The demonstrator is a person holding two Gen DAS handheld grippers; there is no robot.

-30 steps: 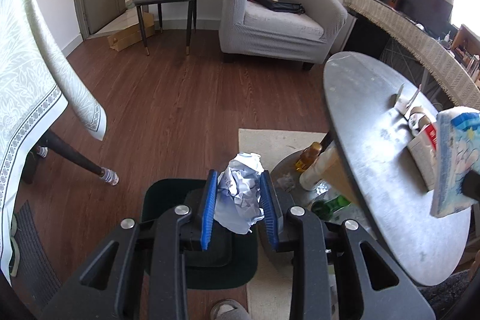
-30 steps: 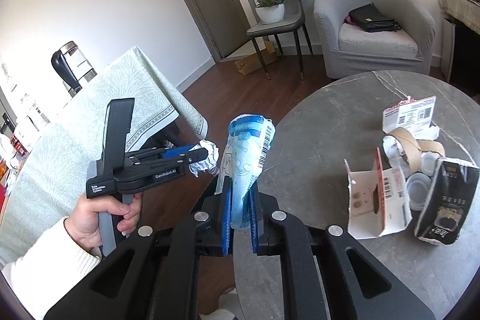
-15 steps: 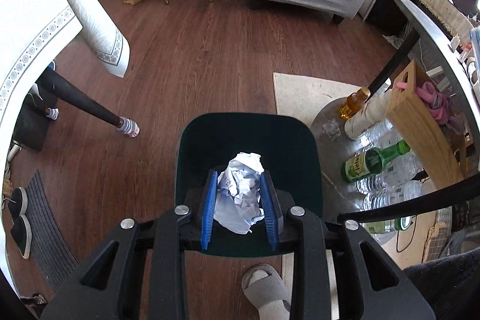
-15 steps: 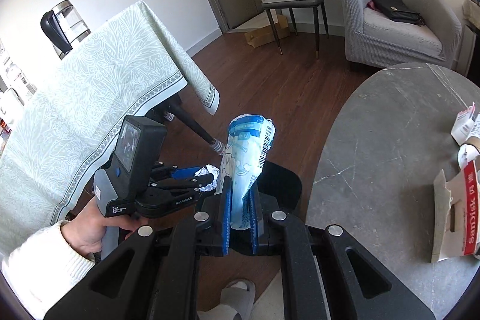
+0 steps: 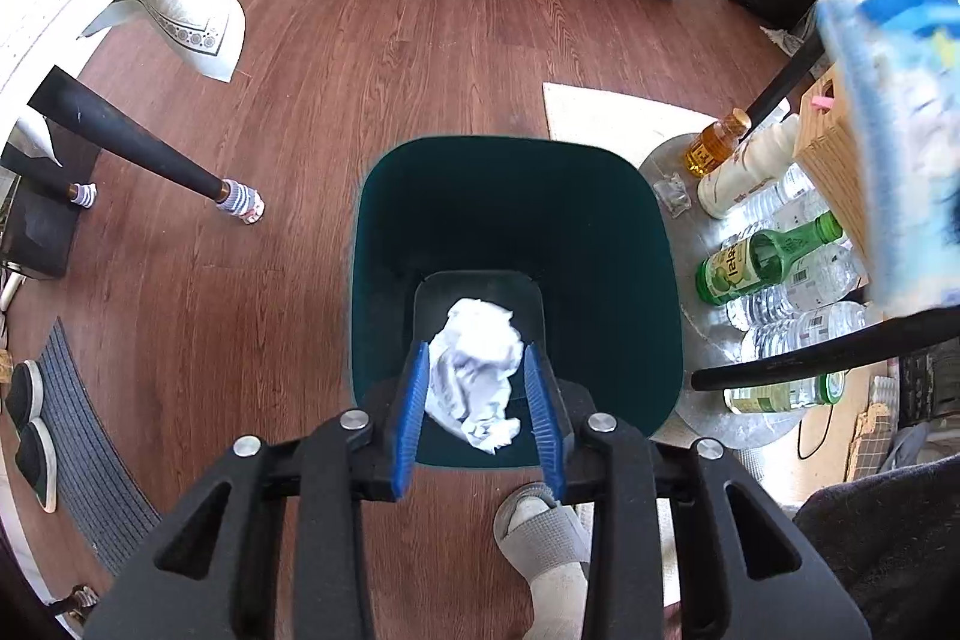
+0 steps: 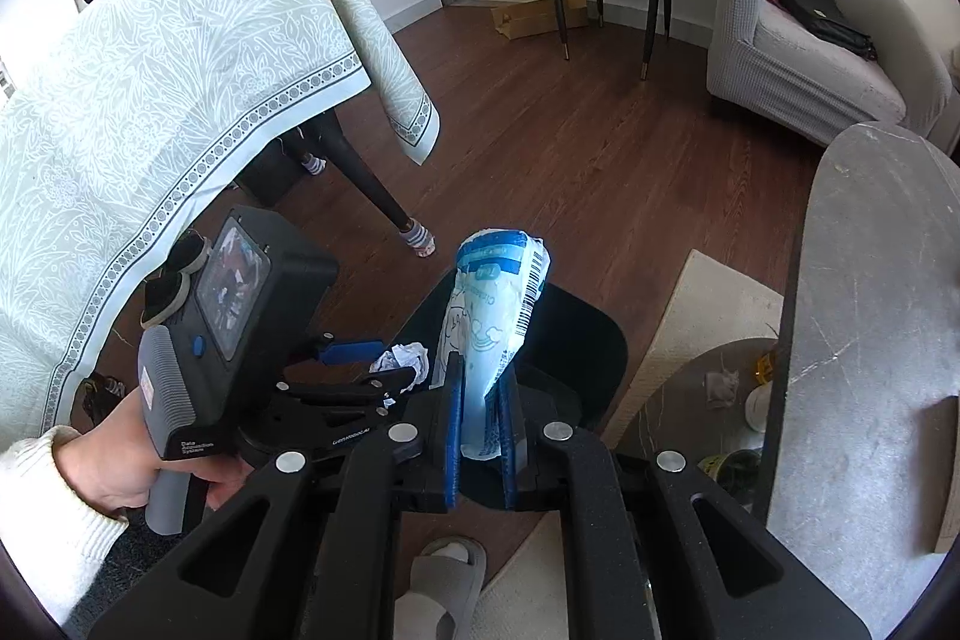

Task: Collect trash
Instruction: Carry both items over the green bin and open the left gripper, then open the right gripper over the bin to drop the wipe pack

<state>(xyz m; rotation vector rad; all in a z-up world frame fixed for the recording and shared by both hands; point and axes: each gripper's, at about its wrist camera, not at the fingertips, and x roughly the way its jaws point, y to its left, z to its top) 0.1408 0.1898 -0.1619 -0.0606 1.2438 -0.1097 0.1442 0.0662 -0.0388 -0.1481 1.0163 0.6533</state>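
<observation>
A dark green trash bin stands on the wood floor right below my left gripper. A crumpled white paper ball hangs between its blue pads over the bin's mouth. The jaws are opening, with slim gaps showing on both sides of the paper. The right wrist view shows the left gripper, held by a hand, with the paper ball at its tip. My right gripper is shut on a blue-and-white plastic wrapper that stands upright above the bin. The wrapper shows blurred at the left view's right edge.
Several bottles lie on a low round shelf right of the bin, under the grey round table. A table with a pale tablecloth and a dark leg stands left. A slippered foot is beside the bin, near a beige rug.
Both grippers have come down over the bin. The left jaws have spread wider around the paper ball. The right gripper has carried the wrapper from above the grey table toward the bin.
</observation>
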